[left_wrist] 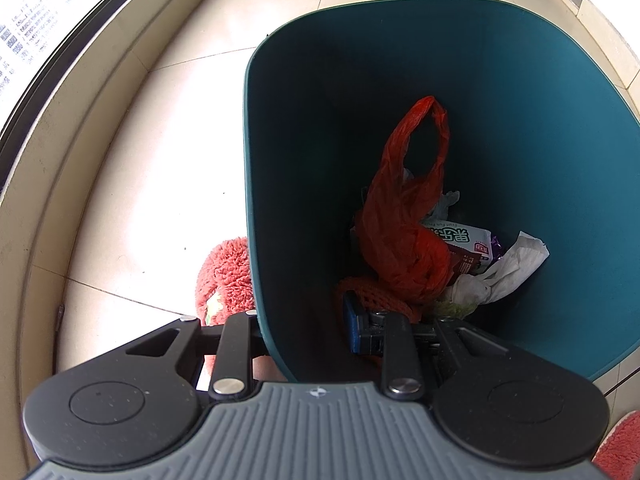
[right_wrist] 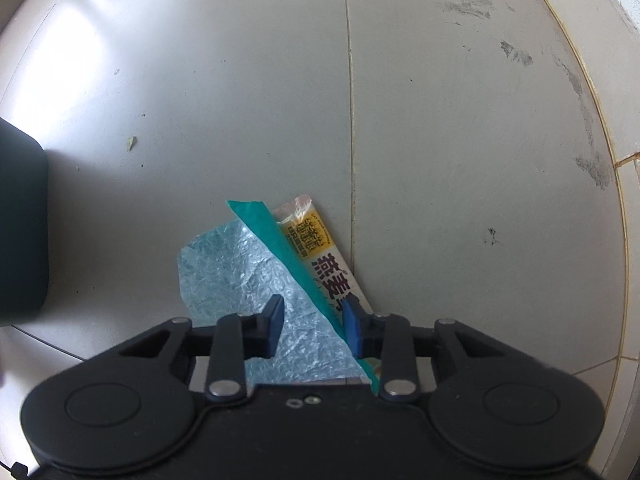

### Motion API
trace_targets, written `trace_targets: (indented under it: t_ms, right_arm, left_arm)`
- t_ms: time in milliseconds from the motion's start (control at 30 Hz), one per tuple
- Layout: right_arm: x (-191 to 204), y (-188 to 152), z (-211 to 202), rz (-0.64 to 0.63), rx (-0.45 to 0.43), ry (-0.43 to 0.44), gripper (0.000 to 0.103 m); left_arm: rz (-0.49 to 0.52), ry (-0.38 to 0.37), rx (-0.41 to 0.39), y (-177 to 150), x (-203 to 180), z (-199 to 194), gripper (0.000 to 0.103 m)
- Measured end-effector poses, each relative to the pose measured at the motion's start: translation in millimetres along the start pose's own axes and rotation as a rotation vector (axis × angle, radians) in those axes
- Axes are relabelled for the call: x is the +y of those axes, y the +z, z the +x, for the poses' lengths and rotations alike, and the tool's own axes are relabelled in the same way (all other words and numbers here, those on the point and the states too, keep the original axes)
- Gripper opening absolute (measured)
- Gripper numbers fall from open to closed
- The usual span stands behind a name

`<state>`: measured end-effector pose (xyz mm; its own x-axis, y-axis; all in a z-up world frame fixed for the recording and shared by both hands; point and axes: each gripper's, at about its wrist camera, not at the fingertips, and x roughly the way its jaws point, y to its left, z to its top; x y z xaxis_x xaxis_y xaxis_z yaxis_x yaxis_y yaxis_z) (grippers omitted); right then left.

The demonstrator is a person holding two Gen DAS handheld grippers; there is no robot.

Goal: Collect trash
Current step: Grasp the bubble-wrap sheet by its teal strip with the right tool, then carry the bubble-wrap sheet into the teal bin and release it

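My left gripper (left_wrist: pixel 300 332) is shut on the near wall of a teal bin (left_wrist: pixel 520 120), with one finger outside and the blue pad inside. In the bin lie a red plastic bag (left_wrist: pixel 400 232), a snack packet (left_wrist: pixel 468 244) and crumpled white tissue (left_wrist: pixel 516 264). My right gripper (right_wrist: pixel 314 320) points straight down at the floor. Its jaws stand narrow around a silver foil wrapper (right_wrist: pixel 232 276) with a teal folded edge. The right pad touches that edge, and the left pad rests over the foil. A gap still shows between the pads. A yellow oat-bar wrapper (right_wrist: pixel 316 248) lies under the foil.
Red fuzzy slippers (left_wrist: pixel 224 276) (left_wrist: pixel 620 444) show beside the bin. A window sill (left_wrist: pixel 60 160) curves along the left. In the right wrist view the bin (right_wrist: pixel 20 220) stands at the left edge, a small leaf scrap (right_wrist: pixel 130 143) lies on the tiles, and a scuffed wall base (right_wrist: pixel 628 240) runs along the right.
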<state>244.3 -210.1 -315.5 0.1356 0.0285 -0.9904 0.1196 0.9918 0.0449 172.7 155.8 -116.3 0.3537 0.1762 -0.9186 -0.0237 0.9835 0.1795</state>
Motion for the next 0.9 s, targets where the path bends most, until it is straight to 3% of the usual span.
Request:
trace_targets:
  t_ms: [67, 200, 467, 900]
  right_arm:
    - [0, -2, -2, -0.004, -0.006, 0.001, 0.011]
    - [2, -4, -8, -0.012, -0.012, -0.013, 0.001]
    - [16, 0, -55, -0.044, -0.068, 0.024, 0.001]
    - [62, -6, -175, -0.144, -0.202, 0.101, 0.001]
  left_arm:
    - [0.005, 0.003, -0.003, -1, -1, 1, 0.027]
    - [0.007, 0.006, -0.005, -2, -2, 2, 0.027]
    - [0.001, 0.001, -0.003, -2, -1, 3, 0.027]
    - [-0.004, -0.01, -0.01, -1, 4, -1, 0.027]
